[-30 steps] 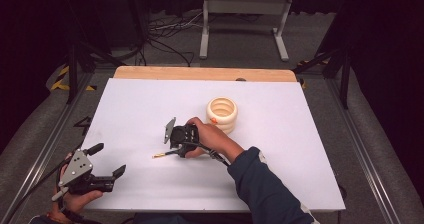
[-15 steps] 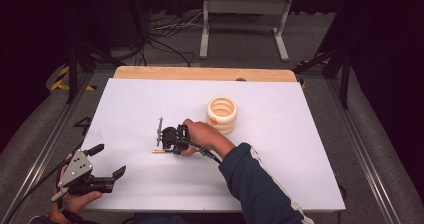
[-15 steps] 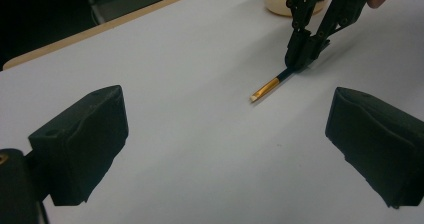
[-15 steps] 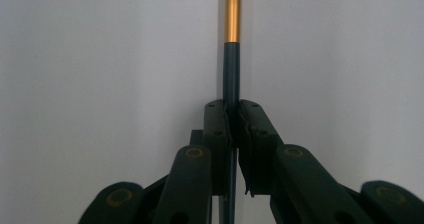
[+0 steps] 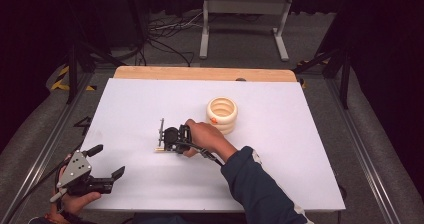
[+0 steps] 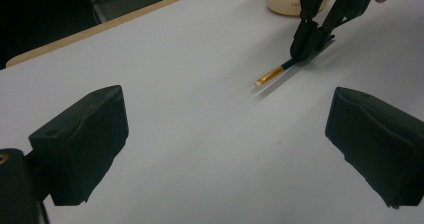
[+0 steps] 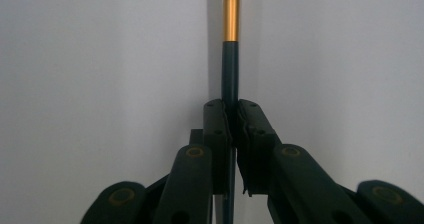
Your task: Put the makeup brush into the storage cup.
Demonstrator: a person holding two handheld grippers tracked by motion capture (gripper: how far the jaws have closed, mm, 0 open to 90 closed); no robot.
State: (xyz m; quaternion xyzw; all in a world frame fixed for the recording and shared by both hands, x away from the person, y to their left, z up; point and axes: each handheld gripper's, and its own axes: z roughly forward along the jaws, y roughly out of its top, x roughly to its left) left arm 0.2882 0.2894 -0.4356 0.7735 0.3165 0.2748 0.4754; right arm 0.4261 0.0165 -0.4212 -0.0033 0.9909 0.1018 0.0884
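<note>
Right gripper view: right tool [image 7: 232, 119] is now clamped on the dark, gold-tipped stick [image 7: 230, 59], lowered to the desk [image 5: 300, 149] mid-left since a second ago. Left tool [image 5: 102, 171] is parked open, near-left.

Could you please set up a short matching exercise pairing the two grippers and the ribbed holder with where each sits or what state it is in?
Things:
1. left gripper
2. right gripper
3. cream ribbed holder
4. pencil

States:
A. stands upright on the white table
B. open near the table's front edge
C. dark shaft, gold band near its tip
D. shut on the pencil

Pairs: 1-B, 2-D, 3-A, 4-C
</note>
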